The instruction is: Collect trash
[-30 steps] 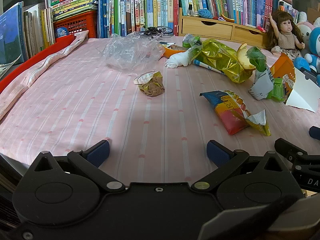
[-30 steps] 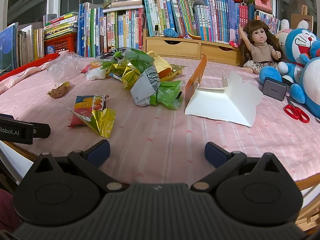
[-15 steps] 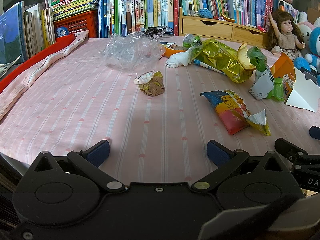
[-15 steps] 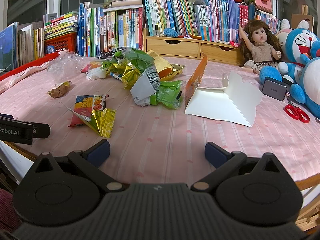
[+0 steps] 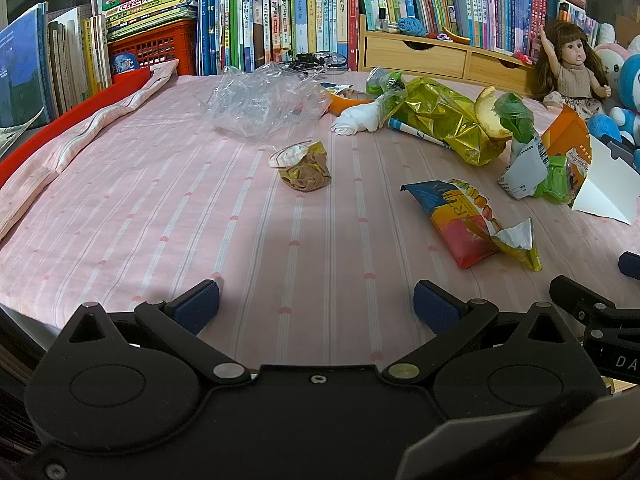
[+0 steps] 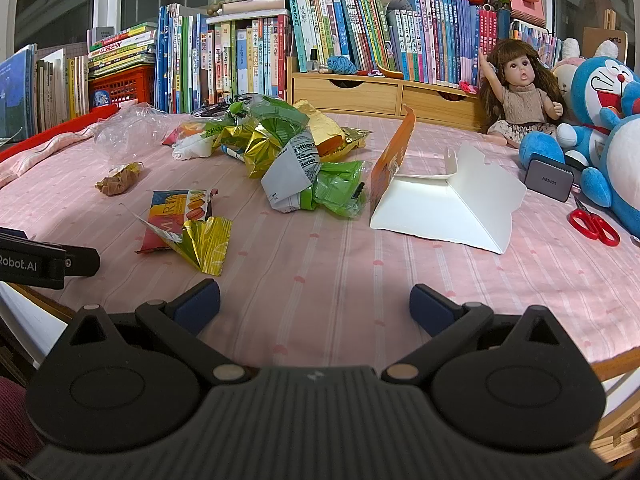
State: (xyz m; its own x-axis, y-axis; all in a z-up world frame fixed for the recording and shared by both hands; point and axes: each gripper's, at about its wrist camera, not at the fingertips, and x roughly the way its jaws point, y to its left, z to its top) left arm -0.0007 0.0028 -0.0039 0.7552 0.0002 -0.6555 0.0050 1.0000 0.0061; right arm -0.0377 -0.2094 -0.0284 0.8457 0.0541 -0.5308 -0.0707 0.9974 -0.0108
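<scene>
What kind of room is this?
Probably a child's room or study at home: rows of books line the back, a doll and plush toys sit beside a table under a pink cloth.

On the tabletop [image 5: 160, 208], a crumpled wrapper [image 5: 306, 166] lies before a plastic bag [image 5: 264, 104]. Right of it lies a snack packet [image 5: 464, 220]; behind that, a wrapper pile [image 5: 440, 120]. A folded carton [image 6: 444, 196] stands right of the pile, before a doll [image 6: 520, 92]. Books [image 6: 240, 64] line the rear.
</scene>
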